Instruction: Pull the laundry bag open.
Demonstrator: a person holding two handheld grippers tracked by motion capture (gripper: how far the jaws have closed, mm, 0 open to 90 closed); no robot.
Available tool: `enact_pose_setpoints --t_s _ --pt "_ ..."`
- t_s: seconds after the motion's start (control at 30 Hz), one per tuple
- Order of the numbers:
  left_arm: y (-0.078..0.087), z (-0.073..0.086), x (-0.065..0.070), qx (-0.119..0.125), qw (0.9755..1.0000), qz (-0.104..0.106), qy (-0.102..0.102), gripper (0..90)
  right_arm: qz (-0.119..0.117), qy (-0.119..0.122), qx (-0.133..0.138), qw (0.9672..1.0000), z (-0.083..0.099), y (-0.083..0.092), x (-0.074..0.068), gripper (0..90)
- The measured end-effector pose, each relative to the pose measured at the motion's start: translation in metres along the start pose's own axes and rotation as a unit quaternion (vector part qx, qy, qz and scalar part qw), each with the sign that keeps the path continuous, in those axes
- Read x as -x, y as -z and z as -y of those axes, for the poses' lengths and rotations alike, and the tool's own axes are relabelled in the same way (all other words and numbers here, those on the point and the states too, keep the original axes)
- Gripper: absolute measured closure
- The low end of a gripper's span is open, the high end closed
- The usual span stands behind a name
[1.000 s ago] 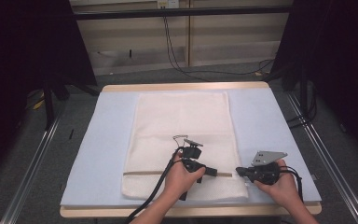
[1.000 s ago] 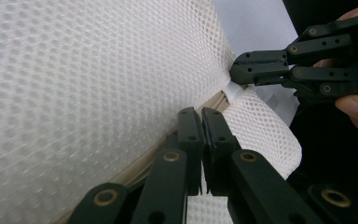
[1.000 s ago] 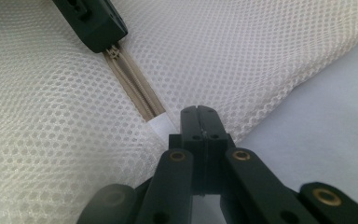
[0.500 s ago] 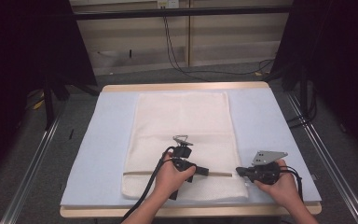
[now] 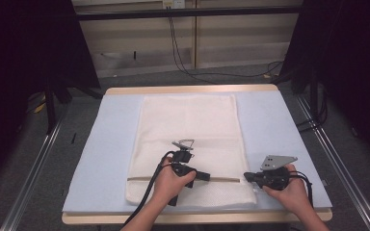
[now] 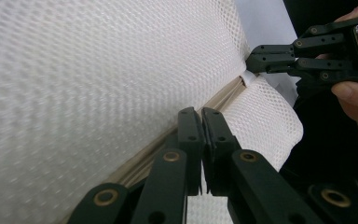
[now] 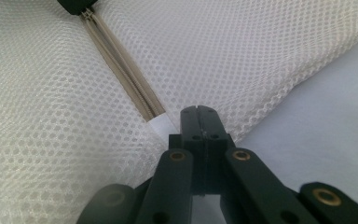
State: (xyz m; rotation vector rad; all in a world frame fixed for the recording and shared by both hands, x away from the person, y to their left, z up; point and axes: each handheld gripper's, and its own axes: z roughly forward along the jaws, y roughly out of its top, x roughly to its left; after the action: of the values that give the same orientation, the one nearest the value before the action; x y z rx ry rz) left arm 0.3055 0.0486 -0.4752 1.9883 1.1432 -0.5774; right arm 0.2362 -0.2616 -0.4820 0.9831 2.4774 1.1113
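Observation:
A white mesh laundry bag (image 5: 192, 125) lies flat on the pale blue mat (image 5: 279, 130), with a beige zipper (image 5: 224, 179) running across its near end. My left gripper (image 5: 203, 176) (image 6: 201, 116) sits on the zipper line, shut on the zipper pull. Its black tip (image 7: 77, 4) shows in the right gripper view, with the metal slider (image 7: 87, 13) under it. My right gripper (image 5: 246, 178) (image 7: 199, 114) is shut on the bag's edge beside the white tab (image 7: 163, 125) at the zipper's right end. The left gripper view shows that right gripper (image 6: 254, 58) pinching there.
The mat covers a wooden table (image 5: 192, 89). Bare mat lies to the left and right of the bag. Metal rails (image 5: 38, 159) run along the floor on both sides, and cables (image 5: 183, 53) hang at the back wall. Each gripper's cable trails toward the near edge.
My left hand has slid left along the zipper, away from the right gripper. The right hand has held still on the bag's edge.

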Motion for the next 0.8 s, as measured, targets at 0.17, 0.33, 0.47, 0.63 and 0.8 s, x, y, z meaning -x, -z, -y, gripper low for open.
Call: enact_pose_setpoints --t_s 0.17,0.33,0.47,0.63,0.8 --pt "0.009 0.002 -0.004 0.002 1.0 -0.006 -0.003 87.4 0.0 0.0 0.001 1.0 0.0 0.0 0.0 90.0" --pt "0.014 0.004 -0.009 0.004 0.9999 -0.01 -0.008 87.4 0.0 -0.003 0.001 1.0 0.0 0.0 0.0 90.0" --pt "0.016 0.005 -0.01 0.013 0.9999 -0.005 0.005 87.4 0.001 -0.003 0.001 1.0 0.0 0.0 0.0 90.0" --pt "0.022 0.007 -0.013 0.018 0.9998 -0.002 0.01 87.4 0.001 -0.005 0.0 1.0 0.0 0.0 0.0 90.0" --pt "0.029 0.008 -0.019 0.016 0.9999 -0.002 0.006 87.3 -0.001 -0.005 0.0 1.0 0.0 0.0 0.0 90.0"
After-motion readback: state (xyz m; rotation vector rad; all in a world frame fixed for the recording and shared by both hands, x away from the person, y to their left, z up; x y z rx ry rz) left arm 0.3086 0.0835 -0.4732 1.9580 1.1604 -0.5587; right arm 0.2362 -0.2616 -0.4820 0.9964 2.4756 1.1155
